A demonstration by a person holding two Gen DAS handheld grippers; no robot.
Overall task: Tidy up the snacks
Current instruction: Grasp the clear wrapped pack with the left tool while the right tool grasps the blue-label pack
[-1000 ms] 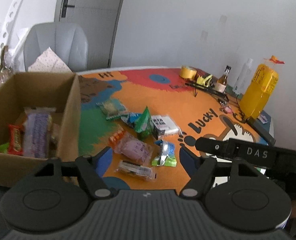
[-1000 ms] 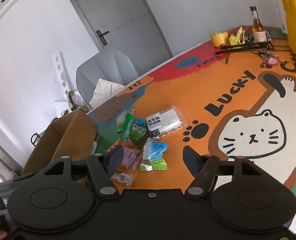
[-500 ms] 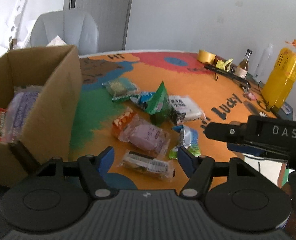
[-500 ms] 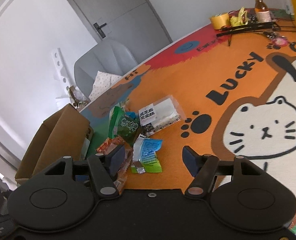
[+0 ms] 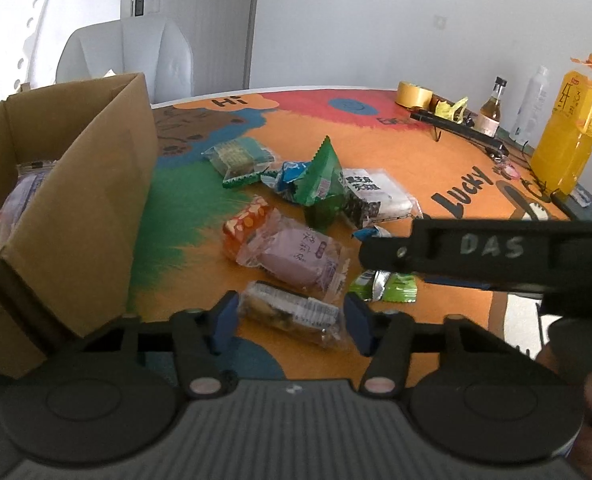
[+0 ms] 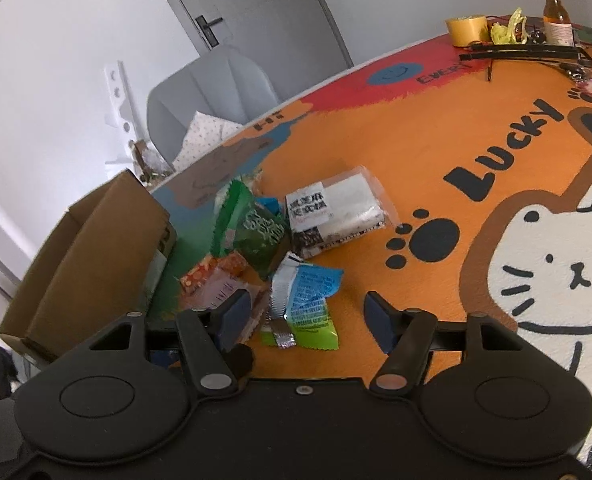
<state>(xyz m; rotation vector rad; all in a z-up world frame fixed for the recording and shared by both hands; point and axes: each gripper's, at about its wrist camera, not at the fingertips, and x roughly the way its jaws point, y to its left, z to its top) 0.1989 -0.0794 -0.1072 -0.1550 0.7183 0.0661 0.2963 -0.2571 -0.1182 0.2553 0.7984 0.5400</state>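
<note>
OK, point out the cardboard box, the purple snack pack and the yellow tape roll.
cardboard box (image 5: pixel 96 184): left wrist view, its long side wall.
purple snack pack (image 5: pixel 296 258): left wrist view, middle of the wrapper.
yellow tape roll (image 6: pixel 467 29): right wrist view, its outer band.

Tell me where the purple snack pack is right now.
In the left wrist view the purple snack pack lies mid-table on the orange mat, overlapping the orange packet on its left, just beyond the clear-wrapped snack.

The cardboard box (image 5: pixel 76 184) stands on the desk (image 5: pixel 435 168) left of the snack packets (image 5: pixel 296 216); bottles (image 5: pixel 563 128) stand far right, behind.
</note>
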